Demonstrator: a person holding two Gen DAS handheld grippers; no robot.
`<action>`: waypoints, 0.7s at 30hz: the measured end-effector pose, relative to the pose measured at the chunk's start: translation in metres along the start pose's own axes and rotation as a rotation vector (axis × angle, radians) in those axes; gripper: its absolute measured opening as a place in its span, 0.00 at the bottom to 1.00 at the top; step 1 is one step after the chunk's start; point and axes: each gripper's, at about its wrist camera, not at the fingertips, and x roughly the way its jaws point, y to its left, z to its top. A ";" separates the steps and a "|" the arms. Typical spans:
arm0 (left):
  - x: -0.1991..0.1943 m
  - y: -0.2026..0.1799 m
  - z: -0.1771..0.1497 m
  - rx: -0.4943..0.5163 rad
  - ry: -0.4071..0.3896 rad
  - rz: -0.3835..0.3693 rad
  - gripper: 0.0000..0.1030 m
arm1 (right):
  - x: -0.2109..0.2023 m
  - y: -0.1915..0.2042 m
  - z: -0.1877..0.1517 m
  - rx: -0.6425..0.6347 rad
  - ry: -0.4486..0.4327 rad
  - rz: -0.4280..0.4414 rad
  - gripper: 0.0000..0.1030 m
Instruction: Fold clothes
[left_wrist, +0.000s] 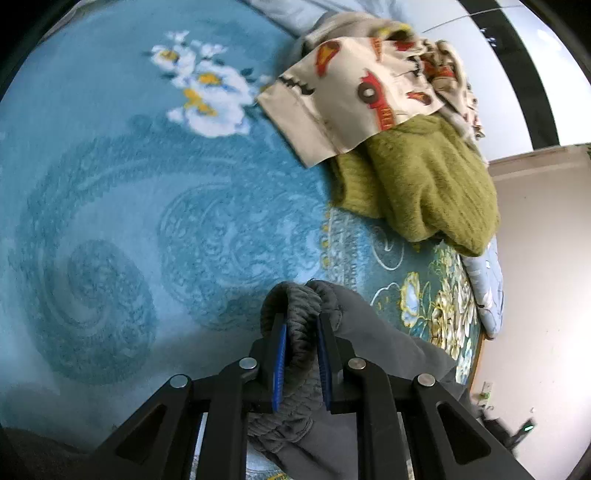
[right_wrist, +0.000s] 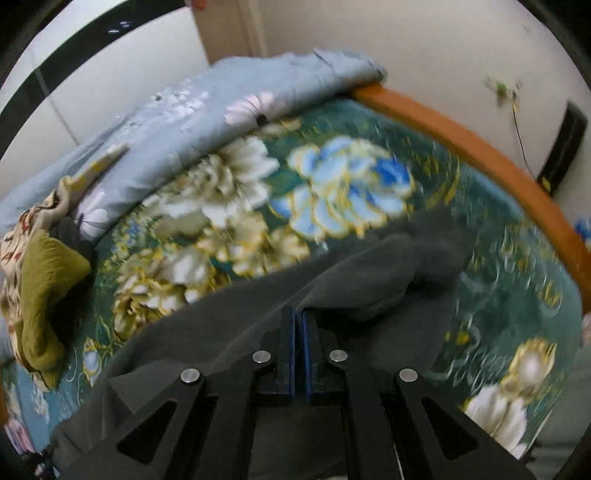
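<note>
My left gripper (left_wrist: 302, 317) is shut on the ribbed elastic waistband (left_wrist: 297, 306) of a dark grey garment (left_wrist: 384, 339), held above a teal patterned blanket (left_wrist: 147, 203). My right gripper (right_wrist: 298, 312) is shut on an edge of the same grey garment (right_wrist: 369, 280), which drapes across the flowered part of the blanket (right_wrist: 332, 184). The cloth hangs below and between both grippers.
A pile of clothes lies at the far side: an olive green sweater (left_wrist: 424, 184) under a cream printed cloth (left_wrist: 351, 96); the sweater also shows in the right wrist view (right_wrist: 40, 295). A grey-blue quilt (right_wrist: 184, 122) is bunched by the wall. A wooden bed rail (right_wrist: 480, 158) marks the edge.
</note>
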 end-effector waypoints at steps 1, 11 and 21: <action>-0.003 -0.003 -0.001 0.016 -0.012 -0.010 0.14 | -0.010 0.004 0.011 0.002 -0.030 0.031 0.03; -0.011 0.002 0.002 -0.014 -0.047 -0.064 0.10 | -0.020 0.060 0.053 -0.151 -0.092 0.033 0.04; -0.013 0.013 0.004 -0.091 -0.033 -0.142 0.14 | -0.025 0.053 0.007 -0.218 0.008 -0.029 0.48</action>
